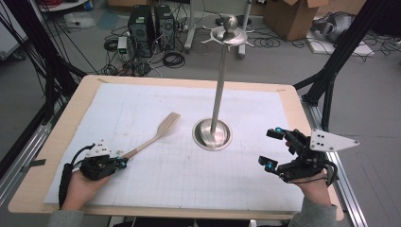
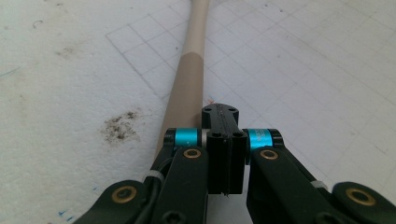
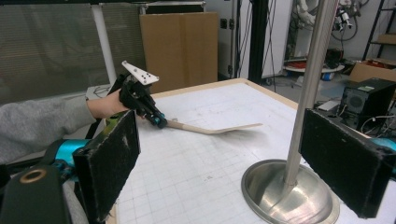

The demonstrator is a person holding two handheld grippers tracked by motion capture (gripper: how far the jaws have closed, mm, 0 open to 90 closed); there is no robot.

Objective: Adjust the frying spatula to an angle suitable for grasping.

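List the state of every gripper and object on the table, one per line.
Left gripper: shut on the wooden spatula's handle.
Right gripper: open, holding nothing.
Wooden spatula: head raised off the white mat in the right gripper view.
Metal stand: upright on its round base, hooks at the top bare.

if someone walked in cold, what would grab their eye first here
Probably the tall metal stand rising from its round base at the middle of the white mat, with hooks and a ball on top. Next, the wooden spatula lying left of it, its handle clamped in the left gripper. The right gripper hangs open near the table's right edge.
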